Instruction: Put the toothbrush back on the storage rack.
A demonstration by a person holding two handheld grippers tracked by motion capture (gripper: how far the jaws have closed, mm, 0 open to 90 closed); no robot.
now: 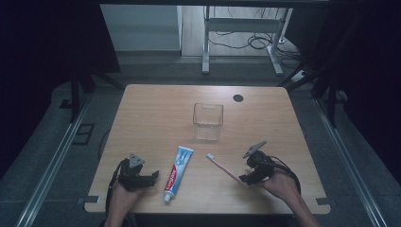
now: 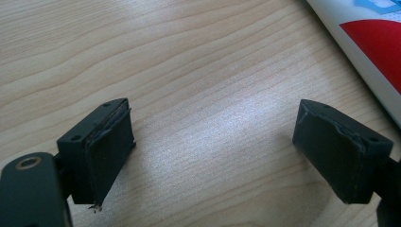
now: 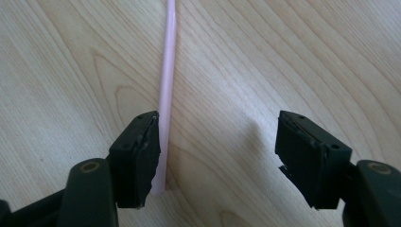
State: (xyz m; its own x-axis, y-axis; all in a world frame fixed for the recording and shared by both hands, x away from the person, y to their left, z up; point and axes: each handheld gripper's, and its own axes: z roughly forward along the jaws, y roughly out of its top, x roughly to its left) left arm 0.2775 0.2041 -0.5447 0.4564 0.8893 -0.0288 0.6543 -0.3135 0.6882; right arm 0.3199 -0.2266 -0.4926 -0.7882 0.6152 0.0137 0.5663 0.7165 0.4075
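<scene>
A pink toothbrush [image 1: 224,168] lies slantwise on the wooden table [image 1: 156,113], its white head toward the middle. My right gripper [image 1: 246,178] is low over the handle's near end, held by a hand at the front right. In the right gripper view the pink handle [image 3: 166,85] runs between the open jaws of that gripper [image 3: 217,151], right beside the left jaw and well apart from the right one. A red, white and blue toothpaste tube [image 1: 178,171] lies left of the brush. My left gripper [image 1: 152,177] rests open just left of the tube, with bare wood between its jaws [image 2: 213,151] and the tube [image 2: 373,42] at the upper right.
A clear plastic box [image 1: 208,120] stands upright past the middle of the table. A dark cable hole [image 1: 238,98] sits near the far edge. Beyond the table are a grey floor, a white desk frame and loose cables.
</scene>
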